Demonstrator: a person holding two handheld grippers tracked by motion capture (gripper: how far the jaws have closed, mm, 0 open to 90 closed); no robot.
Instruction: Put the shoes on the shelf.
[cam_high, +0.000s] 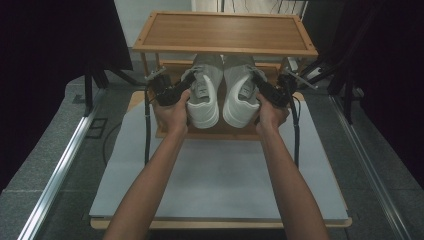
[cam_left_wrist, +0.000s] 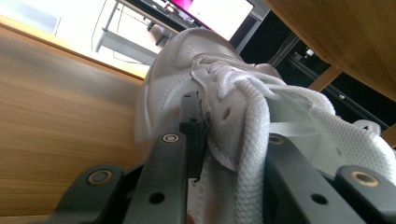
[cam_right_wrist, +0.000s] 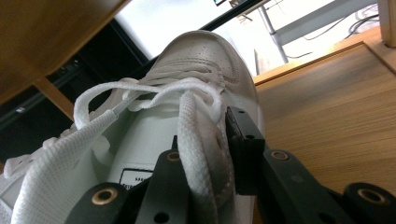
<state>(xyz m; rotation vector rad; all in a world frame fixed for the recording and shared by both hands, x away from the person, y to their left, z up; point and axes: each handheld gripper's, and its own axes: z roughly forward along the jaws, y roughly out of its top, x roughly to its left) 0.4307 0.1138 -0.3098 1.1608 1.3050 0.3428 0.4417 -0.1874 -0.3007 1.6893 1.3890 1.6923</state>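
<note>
Shoes first: both white leather lace-up sneakers (cam_high: 222, 95) sit on the wooden rack's lower shelf (cam_high: 220, 132). My left gripper (cam_left_wrist: 219, 116) and right gripper (cam_right_wrist: 205, 135) each pinch a collar, apparently loosening; next, ease free and withdraw.

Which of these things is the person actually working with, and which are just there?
In use:
- left shoe, side wall clamped in the left gripper
- right shoe, clamped in the right gripper
- wooden rack, shoes on its lower shelf

Just there:
- grey table
- metal rails
</note>
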